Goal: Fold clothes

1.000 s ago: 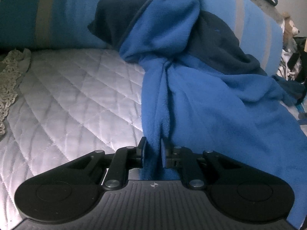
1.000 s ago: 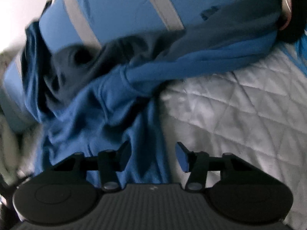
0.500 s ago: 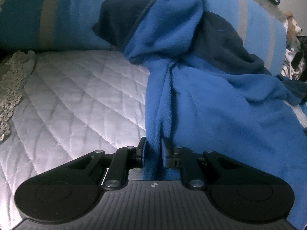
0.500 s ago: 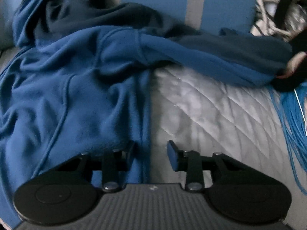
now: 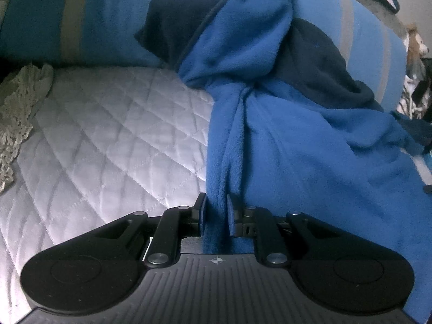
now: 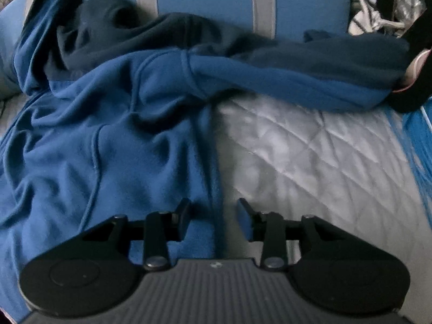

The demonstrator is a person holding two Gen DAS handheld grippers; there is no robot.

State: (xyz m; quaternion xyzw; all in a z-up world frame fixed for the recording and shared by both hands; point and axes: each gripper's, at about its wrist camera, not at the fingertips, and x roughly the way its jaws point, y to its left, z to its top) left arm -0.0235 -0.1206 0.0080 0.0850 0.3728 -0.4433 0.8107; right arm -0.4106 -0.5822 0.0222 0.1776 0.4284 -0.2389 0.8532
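Observation:
A blue fleece top [image 5: 310, 162] with dark navy panels lies crumpled on a white quilted bed cover [image 5: 113, 135]. My left gripper [image 5: 215, 210] is shut on the top's left edge, a fold of blue fleece pinched between its pads. In the right wrist view the same fleece top [image 6: 113, 140] spreads to the left, one sleeve [image 6: 297, 81] stretched out to the right. My right gripper [image 6: 213, 213] is open, its fingers straddling the top's right hem edge, low over the cover.
A blue pillow [image 5: 81, 16] with a grey stripe stands behind the top, also the blue pillow [image 6: 210, 0] in the right view. A lace cloth [image 5: 19, 113] lies at far left. Blue cords [image 6: 421, 140] and a dark object [image 6: 413, 81] sit at right.
My right gripper swung round and came down over the top's right hem, still open. The left gripper kept its pinch on the left edge and barely shifted.

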